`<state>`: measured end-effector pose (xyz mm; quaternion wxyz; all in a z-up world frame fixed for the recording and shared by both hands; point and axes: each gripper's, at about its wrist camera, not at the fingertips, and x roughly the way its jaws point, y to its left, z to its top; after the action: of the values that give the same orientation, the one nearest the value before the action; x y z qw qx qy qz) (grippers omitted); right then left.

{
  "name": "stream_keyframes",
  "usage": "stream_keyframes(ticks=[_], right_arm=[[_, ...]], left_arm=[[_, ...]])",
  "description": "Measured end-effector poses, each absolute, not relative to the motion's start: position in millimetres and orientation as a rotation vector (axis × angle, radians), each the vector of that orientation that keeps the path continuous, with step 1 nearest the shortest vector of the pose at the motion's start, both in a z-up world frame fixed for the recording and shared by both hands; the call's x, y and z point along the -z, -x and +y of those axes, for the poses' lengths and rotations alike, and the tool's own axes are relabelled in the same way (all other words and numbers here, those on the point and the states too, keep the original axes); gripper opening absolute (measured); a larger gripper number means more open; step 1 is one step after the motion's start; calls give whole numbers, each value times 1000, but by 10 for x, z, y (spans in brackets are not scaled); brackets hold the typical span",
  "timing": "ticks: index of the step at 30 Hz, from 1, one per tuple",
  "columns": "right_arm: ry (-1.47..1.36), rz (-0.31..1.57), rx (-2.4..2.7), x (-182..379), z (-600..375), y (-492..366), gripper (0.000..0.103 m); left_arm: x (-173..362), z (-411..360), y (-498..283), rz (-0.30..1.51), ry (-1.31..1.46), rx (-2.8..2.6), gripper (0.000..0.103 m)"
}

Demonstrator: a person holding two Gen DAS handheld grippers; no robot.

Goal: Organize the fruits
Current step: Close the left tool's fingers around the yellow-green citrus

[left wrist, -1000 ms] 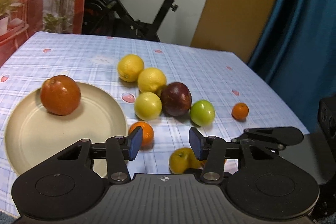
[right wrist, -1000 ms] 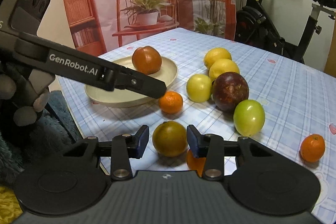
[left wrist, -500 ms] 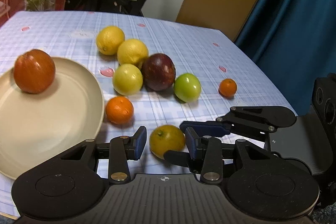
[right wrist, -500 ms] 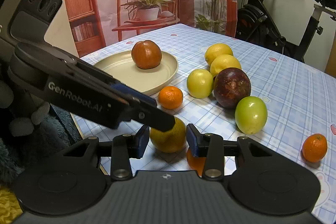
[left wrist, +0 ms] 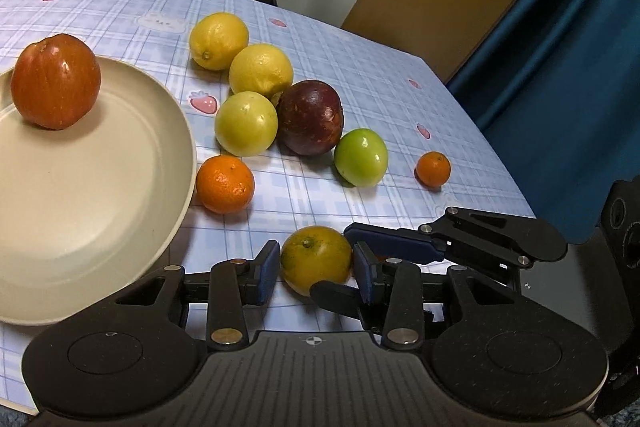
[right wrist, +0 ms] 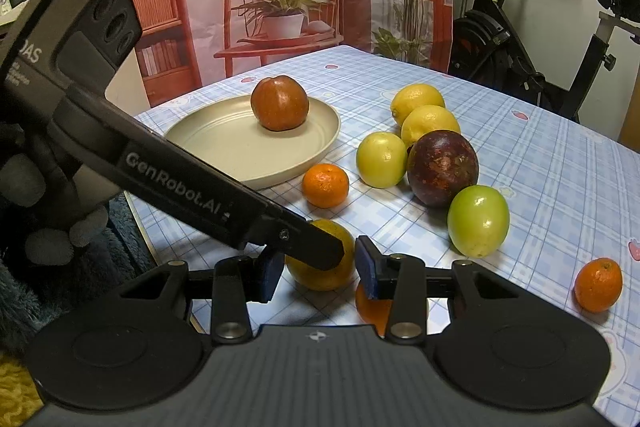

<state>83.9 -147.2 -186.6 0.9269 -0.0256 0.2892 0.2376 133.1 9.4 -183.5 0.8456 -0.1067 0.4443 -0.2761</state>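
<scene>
Left tool [left wrist: 314,265] closing on the orange [left wrist: 316,259].
Plate [left wrist: 120,187] at 9 o'clock holds one fruit; the left tool's jaws, newly lowered, grip the orange at 6 o'clock; right tool [right wrist: 316,269] also pinches it, ready for transfer.

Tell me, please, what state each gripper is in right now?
Left gripper: closed on the yellow-orange fruit.
Right gripper: closed on the same fruit.

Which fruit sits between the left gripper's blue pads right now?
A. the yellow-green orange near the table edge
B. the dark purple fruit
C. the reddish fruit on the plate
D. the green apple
A: in the left wrist view the left gripper brackets the yellow-green orange, pads at both its sides.
</scene>
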Motion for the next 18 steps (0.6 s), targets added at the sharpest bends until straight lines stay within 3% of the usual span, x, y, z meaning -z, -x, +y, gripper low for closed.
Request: stream_keyframes(ticks=[18], right_arm=[[52, 602, -495, 1882, -1448, -869, 43]], left_arm=[[1755, 42, -1267, 901, 111, 564, 41]])
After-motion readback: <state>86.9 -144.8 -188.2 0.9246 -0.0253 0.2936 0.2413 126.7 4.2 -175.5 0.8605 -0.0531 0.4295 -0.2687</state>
